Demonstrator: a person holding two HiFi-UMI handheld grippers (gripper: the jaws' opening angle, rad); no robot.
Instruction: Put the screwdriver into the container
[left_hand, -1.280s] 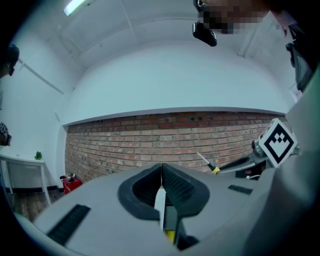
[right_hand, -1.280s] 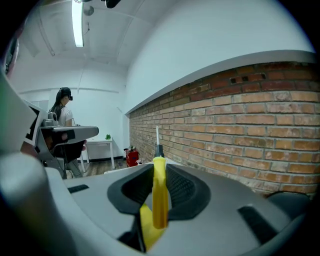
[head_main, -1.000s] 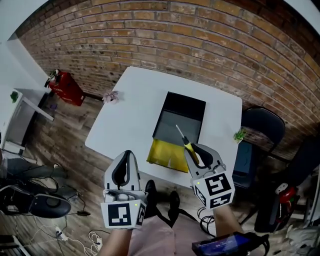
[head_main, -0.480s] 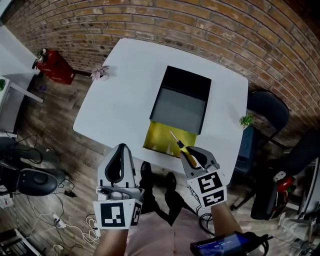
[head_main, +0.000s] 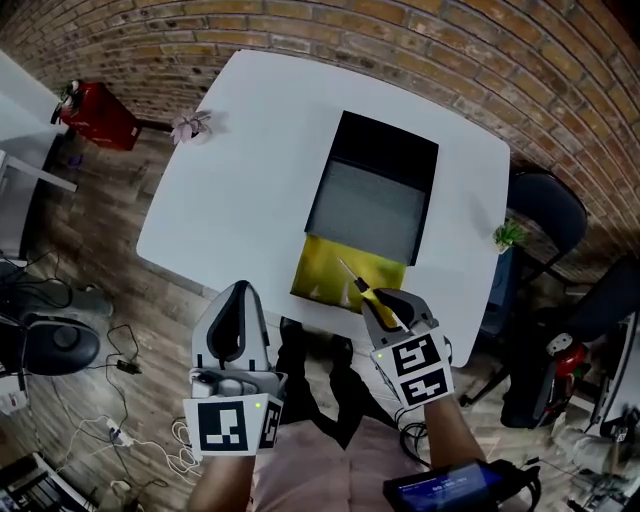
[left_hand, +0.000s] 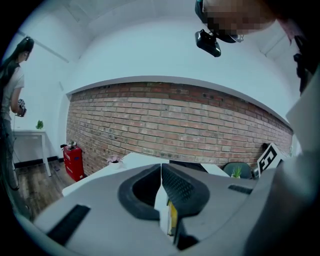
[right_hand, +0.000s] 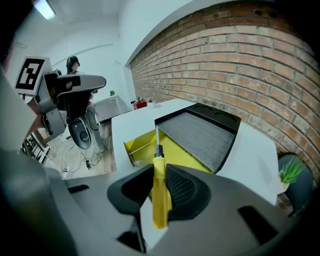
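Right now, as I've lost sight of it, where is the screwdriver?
In the head view the screwdriver is clamped in the right hand-held gripper, its shaft pointing at the yellow container on the white table's near edge.

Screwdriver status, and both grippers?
Right gripper shut on screwdriver, shaft pointing at the open yellow container, not in yet. Left gripper shut, empty. Nothing in the way.

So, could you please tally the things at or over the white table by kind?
Pink-flowered potted plant and green potted plant: 2
Yellow-handled screwdriver: 1
Yellow container with open black lid: 1
Total: 4
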